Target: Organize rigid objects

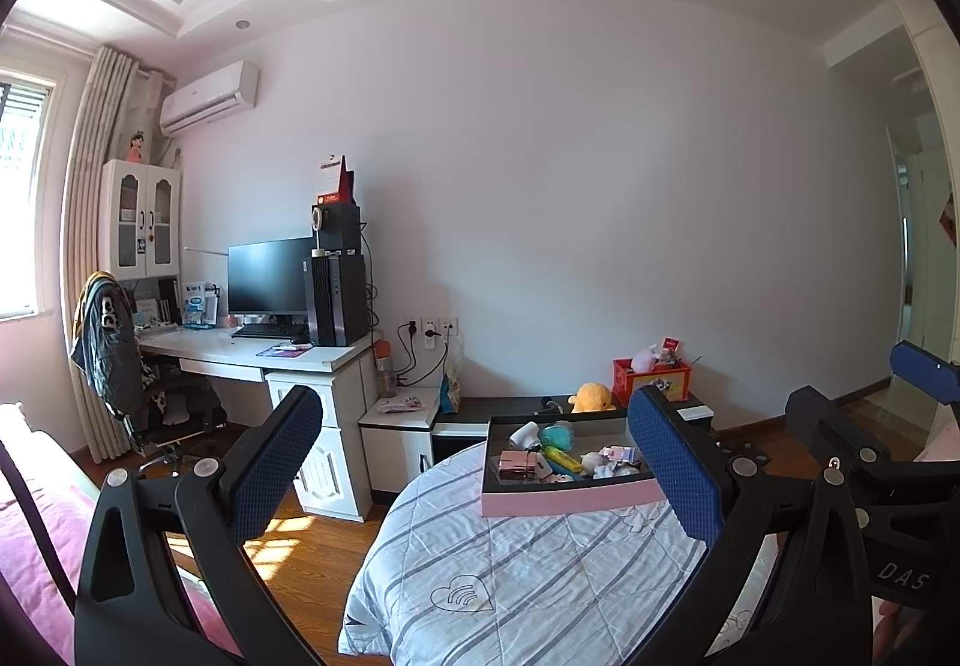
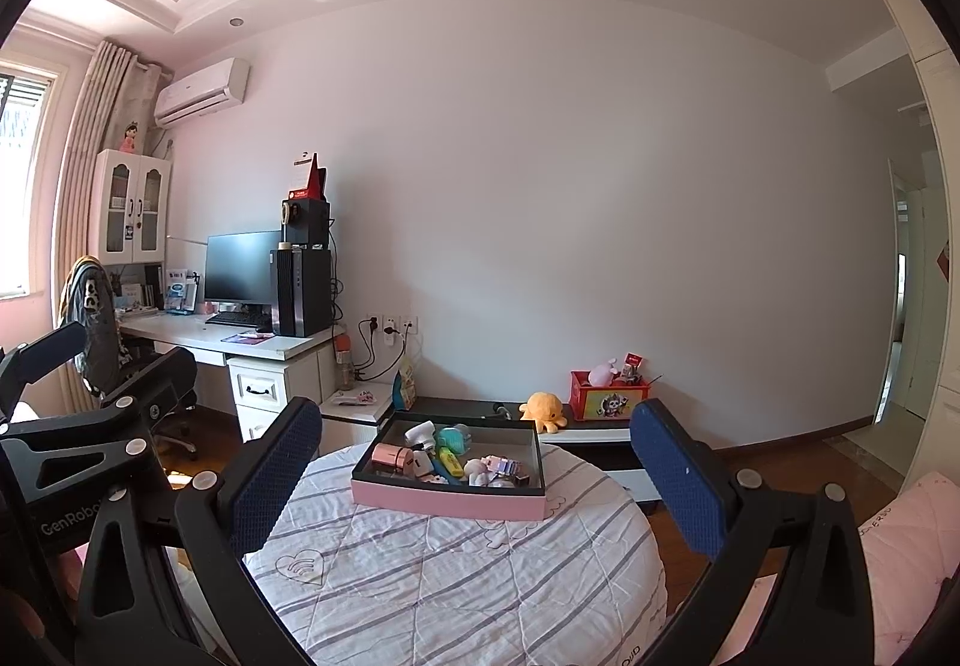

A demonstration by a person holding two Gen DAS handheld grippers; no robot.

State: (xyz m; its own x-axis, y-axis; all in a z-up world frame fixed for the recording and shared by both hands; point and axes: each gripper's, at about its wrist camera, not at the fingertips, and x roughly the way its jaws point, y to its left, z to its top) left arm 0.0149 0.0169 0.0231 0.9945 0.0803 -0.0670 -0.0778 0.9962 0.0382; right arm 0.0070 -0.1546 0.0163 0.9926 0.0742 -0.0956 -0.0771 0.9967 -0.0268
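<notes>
Big picture first: the bed (image 2: 456, 588), round and covered in a striped quilt, carries everything here, and that soft cover is the first worry. Press down on one side and I'd expect whatever sits on it to tip or slide.

On it sits the tray (image 2: 447, 501), pink-walled with a dark rim, near the far edge of the bed. Beyond that edge is bare wood floor. A shove forward from either tool could, in my judgement, walk the tray toward the drop.

Both tools hang back, well apart from the tray. The left tool (image 1: 474, 462) is spread wide and carries nothing; the right tool (image 2: 474, 468) is likewise released and empty. They ride close beside each other, so reaching in together risks a knock between them.

Now the small stuff, all inside the tray and heaped toward its front: a pink box (image 2: 393, 456), a white piece (image 2: 420, 433), a teal one (image 2: 451, 437), a yellow one (image 2: 451, 463), and pale bits at the right that I can't make out. They touch and overlap. Wide fingers going for one will likely nudge its neighbours, and a hard, smooth piece pinched off-centre could squirt out and land on the quilt or roll off the bed.
</notes>
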